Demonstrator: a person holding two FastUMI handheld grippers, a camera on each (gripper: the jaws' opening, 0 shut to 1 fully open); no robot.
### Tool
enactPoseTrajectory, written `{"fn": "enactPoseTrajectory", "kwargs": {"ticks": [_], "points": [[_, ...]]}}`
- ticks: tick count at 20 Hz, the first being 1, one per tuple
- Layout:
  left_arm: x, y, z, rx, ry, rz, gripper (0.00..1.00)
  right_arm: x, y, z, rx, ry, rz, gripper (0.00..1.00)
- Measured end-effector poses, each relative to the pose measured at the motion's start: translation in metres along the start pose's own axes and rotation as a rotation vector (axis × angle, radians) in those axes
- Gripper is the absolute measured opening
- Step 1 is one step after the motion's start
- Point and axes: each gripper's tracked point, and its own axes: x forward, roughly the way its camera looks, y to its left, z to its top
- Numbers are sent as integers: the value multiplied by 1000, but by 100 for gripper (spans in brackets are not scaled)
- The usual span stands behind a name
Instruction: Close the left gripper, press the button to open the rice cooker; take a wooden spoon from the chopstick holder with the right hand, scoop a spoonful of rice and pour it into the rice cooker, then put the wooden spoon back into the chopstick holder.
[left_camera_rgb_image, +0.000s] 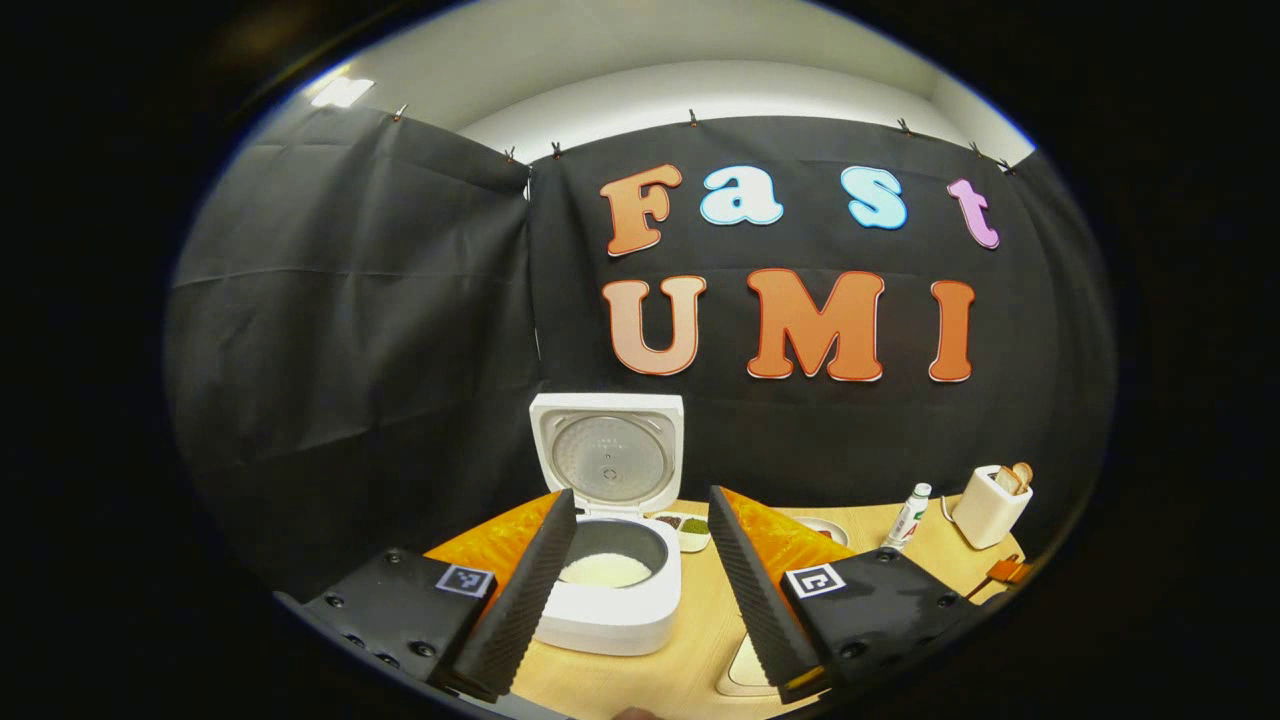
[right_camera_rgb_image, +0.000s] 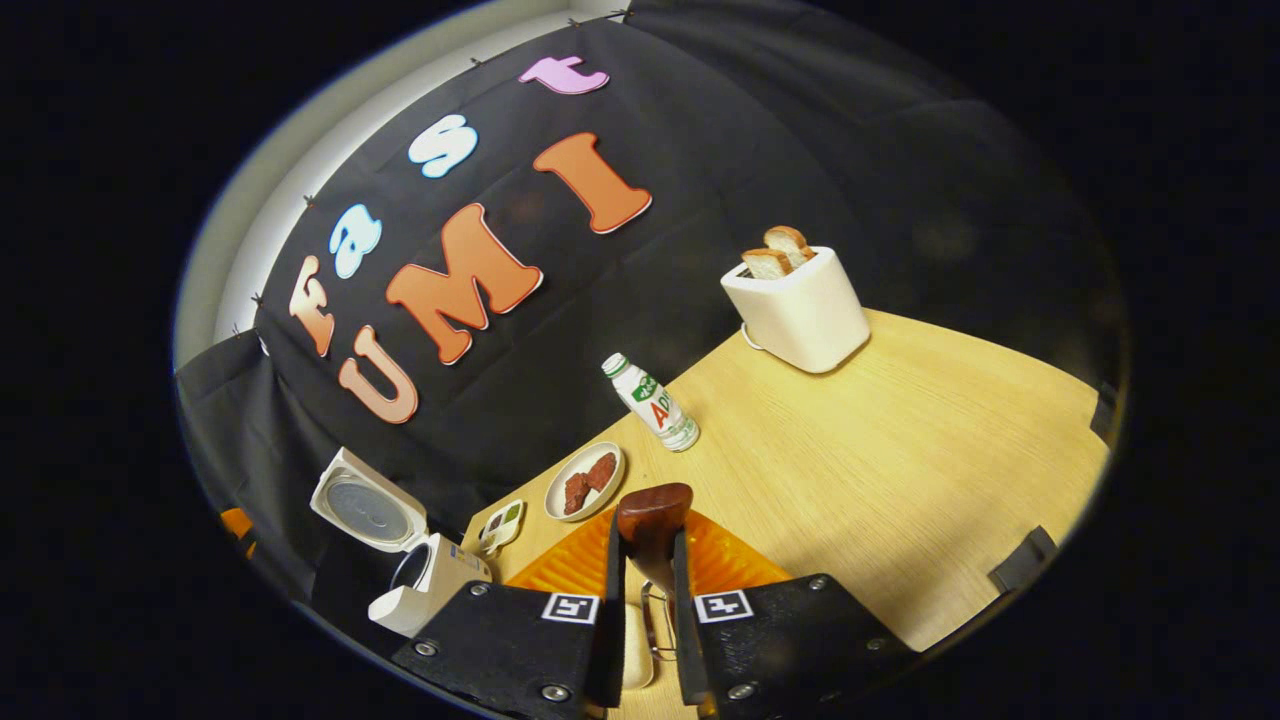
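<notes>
Right tool (right_camera_rgb_image: 648, 590) pinches wooden spoon (right_camera_rgb_image: 652, 520), bowl end pointing forward along fingers.

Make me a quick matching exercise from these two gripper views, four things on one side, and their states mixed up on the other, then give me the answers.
Things:
1. rice cooker
2. toaster
3. wooden spoon
4. left gripper

States:
A. clamped between the right gripper's fingers
B. fingers spread apart, holding nothing
C. lid up, rice in the pot
D. bread slices sticking out of the top

Pairs: 1-C, 2-D, 3-A, 4-B
</notes>
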Motion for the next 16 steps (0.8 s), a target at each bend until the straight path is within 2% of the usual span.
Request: {"fn": "enactPoseTrajectory", "kwargs": {"ticks": [2,3,5,7,8,9,10,11,12,13,16], "points": [[19,9,18,18,-10,4,91,0,-8,-9,26,14,-9,23],[29,7,27,9,-13,-19,90,-3,-9,-6,39,-7,-15,25],[54,10,48,2,-30,-40,91,1,-24,-3,44,-6,-59,29],[80,10,67,-23,-47,-67,90,-3,-33,-4,13,11,-108,39],[94,9,73,-38,-44,-78,90,-7,-36,-5,-14,22,-135,35],[111,11,81,-52,-46,-84,90,-11,-40,-1,-51,23,-168,62],[127,13,85,-63,-41,-90,90,-16,-42,6,-88,10,-186,70],[145,15,90,-79,-39,-92,90,-22,-42,13,-120,-4,-209,72],[164,18,90,-106,-23,-93,90,-28,-42,20,-142,-21,-225,84],[182,21,88,-132,-5,-95,90,-37,-41,27,-157,-35,-241,89],[242,41,78,-144,58,-70,90,-62,-37,41,-195,-65,-280,93]]}}
